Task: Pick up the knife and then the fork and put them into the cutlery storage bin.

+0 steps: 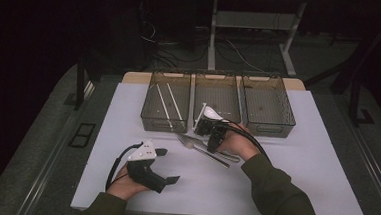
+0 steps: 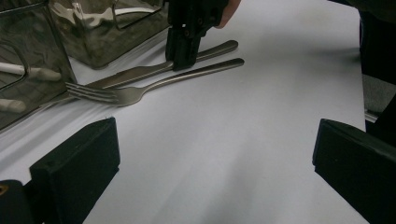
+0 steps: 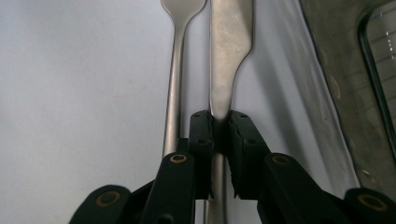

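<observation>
A steel knife [image 3: 229,51] and a fork [image 3: 173,93] lie side by side on the white table [image 1: 295,159], just in front of the middle bin. My right gripper [image 3: 219,122] points down at them, and its pads pinch the knife's handle near where the blade begins. From the left gripper view that same right gripper [image 2: 184,53] stands over the knife [image 2: 135,73], with the fork [image 2: 140,91] lying nearer. My left gripper [image 1: 169,165] rests at the table's front left, jaws wide open with nothing between them.
Three dark see-through bins stand in a row at the back: the left bin [image 1: 163,127] holds thin white sticks [image 1: 171,104], then come the middle bin [image 1: 219,77] and the right bin [image 1: 268,130]. Dark floor with cables and a desk frame lies behind the table.
</observation>
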`<state>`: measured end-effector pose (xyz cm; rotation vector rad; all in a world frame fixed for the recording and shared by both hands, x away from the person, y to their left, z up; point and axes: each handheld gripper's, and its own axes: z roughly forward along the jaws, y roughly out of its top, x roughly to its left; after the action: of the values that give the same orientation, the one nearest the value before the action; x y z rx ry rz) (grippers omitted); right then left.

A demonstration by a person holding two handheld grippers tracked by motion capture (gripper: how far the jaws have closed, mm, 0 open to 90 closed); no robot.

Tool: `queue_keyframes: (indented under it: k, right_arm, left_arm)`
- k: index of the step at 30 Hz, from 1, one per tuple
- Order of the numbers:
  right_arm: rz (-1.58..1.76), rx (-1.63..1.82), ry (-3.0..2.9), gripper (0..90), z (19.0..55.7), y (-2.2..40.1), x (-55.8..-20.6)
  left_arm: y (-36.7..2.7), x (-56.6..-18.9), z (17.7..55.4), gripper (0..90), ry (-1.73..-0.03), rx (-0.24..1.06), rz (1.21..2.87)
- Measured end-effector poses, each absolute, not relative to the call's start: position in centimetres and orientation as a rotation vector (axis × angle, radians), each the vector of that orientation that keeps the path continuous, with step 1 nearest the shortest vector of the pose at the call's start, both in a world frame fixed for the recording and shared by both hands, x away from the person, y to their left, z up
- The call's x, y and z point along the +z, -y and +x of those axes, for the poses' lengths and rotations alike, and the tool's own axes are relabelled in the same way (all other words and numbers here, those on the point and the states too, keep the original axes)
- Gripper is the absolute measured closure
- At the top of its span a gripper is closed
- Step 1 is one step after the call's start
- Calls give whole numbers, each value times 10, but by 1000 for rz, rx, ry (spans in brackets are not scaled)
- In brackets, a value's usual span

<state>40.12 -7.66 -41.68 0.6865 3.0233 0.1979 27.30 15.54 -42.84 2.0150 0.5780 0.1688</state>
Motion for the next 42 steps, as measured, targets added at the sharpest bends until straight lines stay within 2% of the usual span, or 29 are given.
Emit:
queue_keyframes:
  k: [24, 42]
  right_arm:
    - [750, 680, -2919, 801, 379, 164, -395]
    - [865, 1092, -2775, 802, 373, 207, -372]
  left_arm:
    - [-156, -429, 274, 0, -585, 177, 2022]
    - [-157, -428, 275, 0, -584, 175, 2017]
